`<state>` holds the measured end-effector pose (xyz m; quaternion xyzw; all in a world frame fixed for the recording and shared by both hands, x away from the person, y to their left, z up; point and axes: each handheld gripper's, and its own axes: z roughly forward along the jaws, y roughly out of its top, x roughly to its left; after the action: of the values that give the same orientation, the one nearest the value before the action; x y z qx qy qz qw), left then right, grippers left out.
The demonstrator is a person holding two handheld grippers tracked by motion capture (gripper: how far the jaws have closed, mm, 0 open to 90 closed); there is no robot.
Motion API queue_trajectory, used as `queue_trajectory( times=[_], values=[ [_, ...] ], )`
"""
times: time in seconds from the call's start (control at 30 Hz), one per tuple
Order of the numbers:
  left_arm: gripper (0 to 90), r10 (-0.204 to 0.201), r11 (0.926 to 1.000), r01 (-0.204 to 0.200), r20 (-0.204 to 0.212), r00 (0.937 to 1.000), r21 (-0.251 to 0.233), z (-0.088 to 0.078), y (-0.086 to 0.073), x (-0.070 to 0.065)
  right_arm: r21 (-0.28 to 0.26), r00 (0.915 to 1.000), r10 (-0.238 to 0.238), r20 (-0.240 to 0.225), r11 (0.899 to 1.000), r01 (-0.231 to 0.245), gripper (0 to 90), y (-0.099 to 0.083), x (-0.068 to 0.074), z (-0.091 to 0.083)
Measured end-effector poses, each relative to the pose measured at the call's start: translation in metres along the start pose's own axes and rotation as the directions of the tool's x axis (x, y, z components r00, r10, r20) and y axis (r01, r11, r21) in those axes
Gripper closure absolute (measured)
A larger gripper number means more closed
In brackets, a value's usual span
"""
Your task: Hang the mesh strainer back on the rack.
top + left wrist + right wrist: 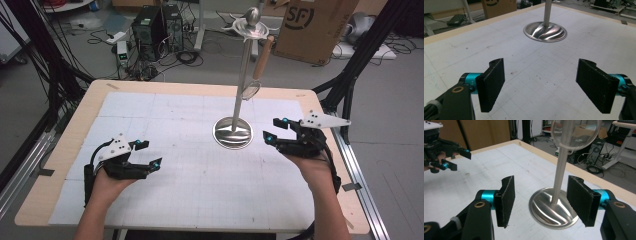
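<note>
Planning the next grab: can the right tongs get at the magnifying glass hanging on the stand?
Probably yes. The right tongs are open beside the stand, and nothing lies between them and the magnifying glass hanging higher up.

Stand (233,131) on table (65,140), right of centre

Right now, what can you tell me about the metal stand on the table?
The metal stand looks like polished steel: a round, rippled base flat on the white mat, a slim upright pole, and a disc with a ball knob on top. A wooden-handled magnifying glass hangs from the disc beside the pole. Neither gripper touches the stand; the right gripper, jaws open, is nearest.
</note>
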<state>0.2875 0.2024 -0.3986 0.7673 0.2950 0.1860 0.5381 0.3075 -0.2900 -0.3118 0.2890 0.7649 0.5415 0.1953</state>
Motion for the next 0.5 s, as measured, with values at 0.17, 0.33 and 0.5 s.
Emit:
queue_trajectory(
  times=[0.17,0.33,0.5],
  values=[
    [23.7,-0.001,1.0,0.001,-0.003,1.0,0.004,0.001,0.0,-0.001,-0.001,0.9999,0.01,-0.012,1.0,-0.01,37.1,-0.018,0.004,0.0],
    [23.7,0.001,1.0,-0.001,-0.002,1.0,0.005,0.001,-0.001,-0.001,0.001,0.9997,0.025,-0.008,1.0,-0.025,36.0,-0.032,0.006,0.001],
    [23.7,-0.001,1.0,0.001,-0.003,1.0,0.005,0.001,-0.001,-0.001,0.003,0.9995,0.032,-0.009,0.999,-0.032,34.9,-0.044,0.009,-0.001]
  ],
)
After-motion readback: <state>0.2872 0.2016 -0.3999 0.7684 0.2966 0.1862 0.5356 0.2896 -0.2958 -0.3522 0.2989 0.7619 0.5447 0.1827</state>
